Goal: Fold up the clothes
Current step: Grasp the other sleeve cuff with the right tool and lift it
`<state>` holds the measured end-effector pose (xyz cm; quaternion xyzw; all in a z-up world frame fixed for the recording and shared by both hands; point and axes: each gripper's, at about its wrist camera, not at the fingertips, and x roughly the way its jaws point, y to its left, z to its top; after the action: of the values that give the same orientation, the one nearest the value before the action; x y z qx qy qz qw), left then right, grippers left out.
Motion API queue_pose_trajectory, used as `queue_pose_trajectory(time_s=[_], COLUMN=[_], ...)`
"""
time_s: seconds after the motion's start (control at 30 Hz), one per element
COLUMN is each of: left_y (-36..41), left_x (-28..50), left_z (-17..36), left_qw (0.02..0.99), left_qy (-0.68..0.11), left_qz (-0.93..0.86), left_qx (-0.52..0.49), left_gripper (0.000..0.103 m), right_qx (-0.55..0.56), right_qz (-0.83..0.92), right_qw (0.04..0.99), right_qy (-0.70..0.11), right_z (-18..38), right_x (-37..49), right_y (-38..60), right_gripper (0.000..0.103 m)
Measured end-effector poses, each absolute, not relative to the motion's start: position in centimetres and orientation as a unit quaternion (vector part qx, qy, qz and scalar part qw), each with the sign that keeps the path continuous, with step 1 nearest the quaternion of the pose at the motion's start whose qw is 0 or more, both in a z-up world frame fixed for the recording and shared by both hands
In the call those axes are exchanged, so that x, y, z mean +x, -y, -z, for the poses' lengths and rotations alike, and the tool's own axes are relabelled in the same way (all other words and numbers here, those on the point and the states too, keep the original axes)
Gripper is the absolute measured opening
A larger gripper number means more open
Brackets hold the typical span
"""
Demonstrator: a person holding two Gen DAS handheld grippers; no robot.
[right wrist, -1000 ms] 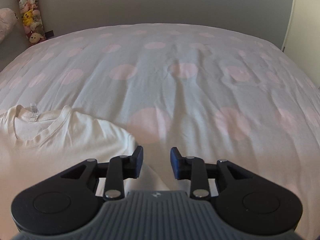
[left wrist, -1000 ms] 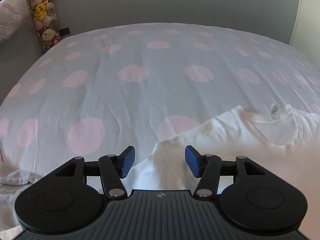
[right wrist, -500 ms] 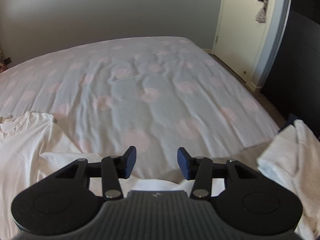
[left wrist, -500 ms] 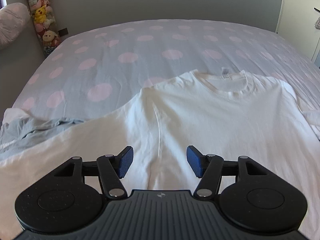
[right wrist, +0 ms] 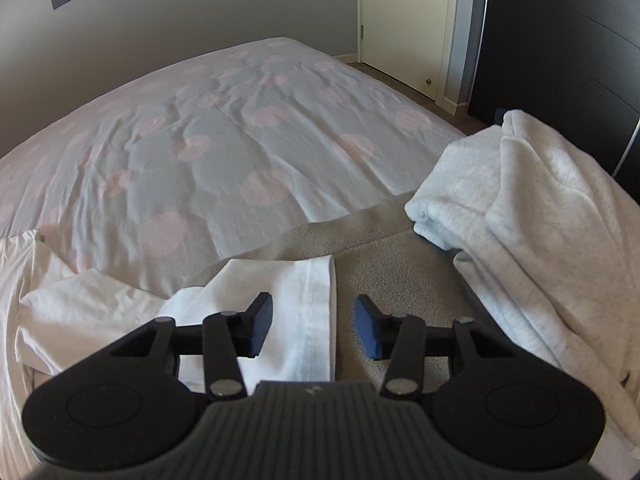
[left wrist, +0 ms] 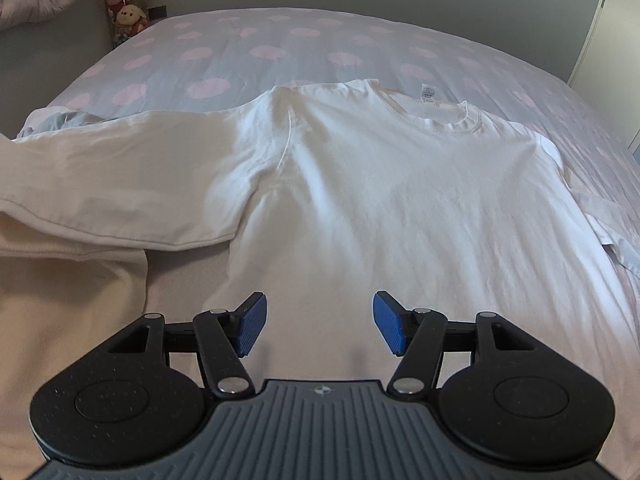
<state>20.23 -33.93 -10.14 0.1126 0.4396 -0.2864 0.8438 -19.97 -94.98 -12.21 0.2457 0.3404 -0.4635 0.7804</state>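
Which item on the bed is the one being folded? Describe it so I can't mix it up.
On the pink-dotted bedspread, it's the white long-sleeved shirt lying flat, collar away from the camera. A label inside the neckline separates it from the cream garment at left.

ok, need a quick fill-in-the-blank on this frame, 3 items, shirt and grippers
1. The white long-sleeved shirt lies flat with its collar pointing ____ from the left gripper.
2. The bedsheet carries ____ dots.
3. The right gripper hovers with jaws ____ over the shirt's sleeve cuff.

Missing words: away; pink; open
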Motion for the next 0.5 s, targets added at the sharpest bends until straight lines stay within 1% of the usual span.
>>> queue_pose_trajectory(time_s=[0.13,0.17,0.2,0.23,0.27,0.37,0.5], left_y=[34.4,34.4,34.4,34.4,34.4,34.6,35.0], left_x=[19.2,19.1,18.9,18.9,18.8,18.3,17.5], left_z=[10.4,10.5,10.6,10.6,10.7,11.0,11.6], left_qw=[0.846,0.846,0.846,0.846,0.847,0.846,0.842], left_qy=[-0.438,-0.440,-0.444,-0.447,-0.449,-0.451,-0.454], left_qz=[0.275,0.272,0.268,0.265,0.262,0.263,0.268], left_qx=[0.129,0.128,0.123,0.118,0.114,0.111,0.113], left_gripper=[0.057,0.057,0.057,0.057,0.057,0.057,0.057], right_qx=[0.278,0.284,0.282,0.275,0.271,0.279,0.265], right_qz=[0.461,0.460,0.460,0.461,0.461,0.455,0.457], right_qw=[0.773,0.772,0.773,0.774,0.776,0.787,0.800], right_qy=[-0.335,-0.335,-0.335,-0.336,-0.334,-0.310,-0.285], right_z=[14.5,15.1,15.4,15.5,15.4,14.1,10.8], right_x=[-19.7,-19.7,-19.6,-19.5,-19.5,-20.3,-20.7], right_y=[96.0,96.1,96.0,95.7,95.6,95.6,96.1], right_gripper=[0.048,0.044,0.039,0.022,0.010,0.009,0.008])
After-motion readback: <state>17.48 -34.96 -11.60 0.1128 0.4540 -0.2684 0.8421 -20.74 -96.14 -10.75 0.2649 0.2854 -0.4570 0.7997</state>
